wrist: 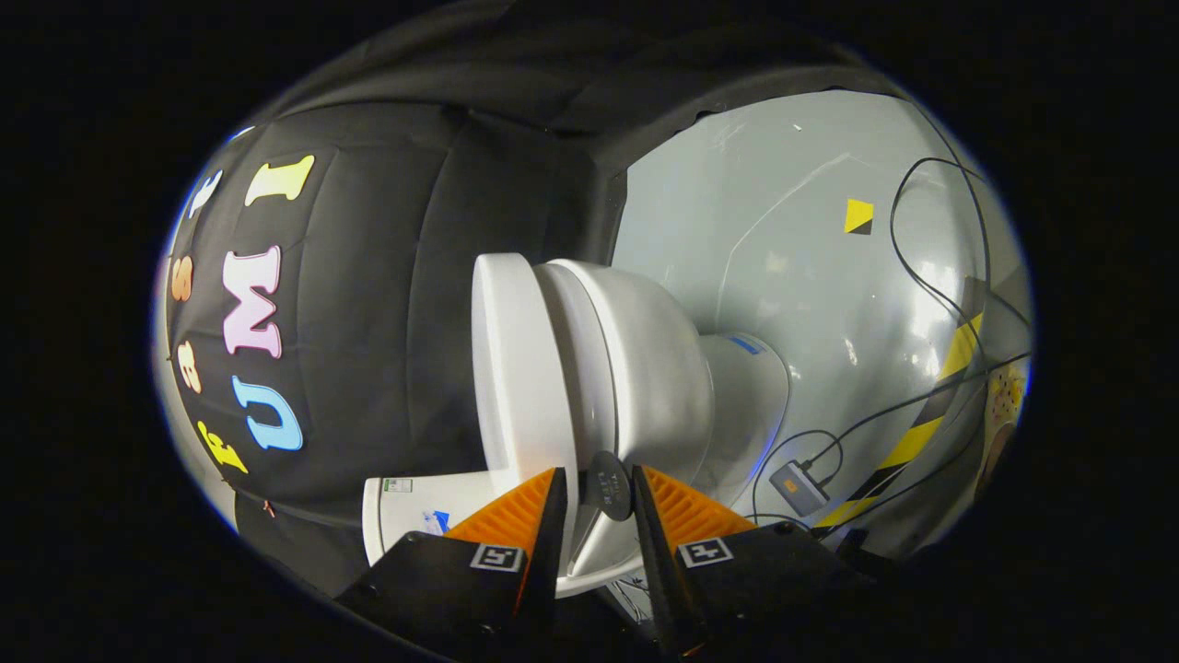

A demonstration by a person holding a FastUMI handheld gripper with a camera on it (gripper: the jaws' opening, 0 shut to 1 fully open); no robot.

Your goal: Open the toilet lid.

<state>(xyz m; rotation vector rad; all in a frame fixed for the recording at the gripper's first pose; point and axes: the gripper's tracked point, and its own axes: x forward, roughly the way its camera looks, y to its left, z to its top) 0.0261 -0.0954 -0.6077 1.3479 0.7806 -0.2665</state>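
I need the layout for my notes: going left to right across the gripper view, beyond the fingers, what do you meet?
Booth wall → toilet lid → toilet bowl → small grey box on a cable → yellow-black striped tape. The gripper straddles the lid's edge.

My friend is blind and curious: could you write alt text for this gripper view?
The gripper has its two fingers set around the rim of a white toilet lid, seen rotated sideways, with a small dark round pad in the gap. Beyond lie the white bowl, a grey floor and black cables.
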